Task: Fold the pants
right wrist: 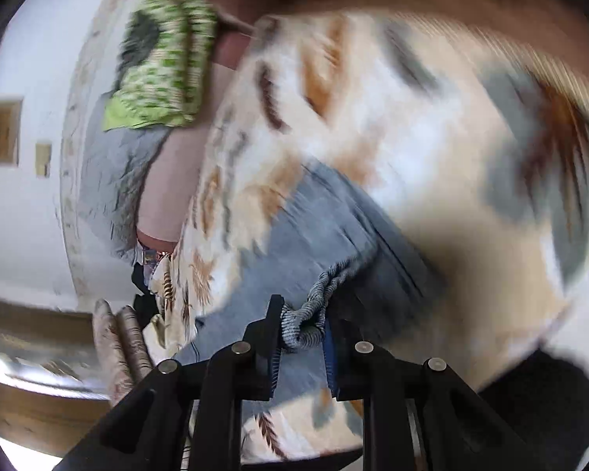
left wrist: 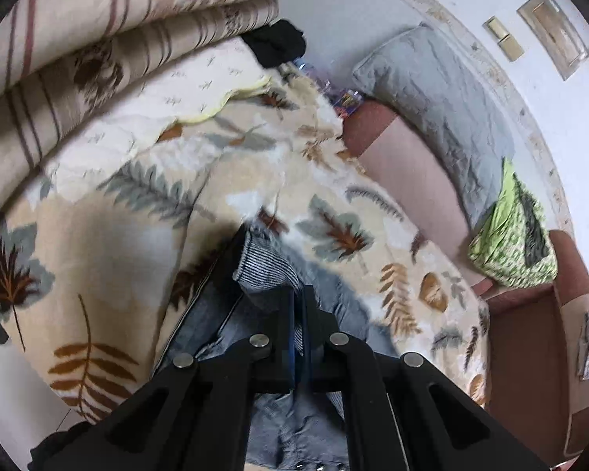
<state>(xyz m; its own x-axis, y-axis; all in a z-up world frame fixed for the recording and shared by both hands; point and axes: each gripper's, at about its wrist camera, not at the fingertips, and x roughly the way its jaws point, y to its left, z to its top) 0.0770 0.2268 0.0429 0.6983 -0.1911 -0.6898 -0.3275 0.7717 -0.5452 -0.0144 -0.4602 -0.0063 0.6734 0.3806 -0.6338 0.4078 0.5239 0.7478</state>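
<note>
Grey-blue pants [left wrist: 335, 294] with a ribbed band [left wrist: 261, 269] lie on a leaf-patterned blanket [left wrist: 255, 165]. In the left wrist view my left gripper [left wrist: 299, 299] is shut on the pants fabric just behind the ribbed band, and the cloth hangs down below the fingers. The right wrist view is blurred. There the pants [right wrist: 314, 227] stretch away across the blanket [right wrist: 432, 125], and my right gripper [right wrist: 302, 316] is shut on the bunched ribbed band [right wrist: 308, 327], which fills the gap between the two fingers.
Striped folded blankets [left wrist: 98, 39] are piled at the upper left, with a black garment [left wrist: 275, 45] beside them. A grey pillow [left wrist: 443, 102] and a green patterned cloth [left wrist: 514, 235] lie on the pink and brown cushions [left wrist: 404, 165]. The green cloth [right wrist: 161, 51] also shows in the right wrist view.
</note>
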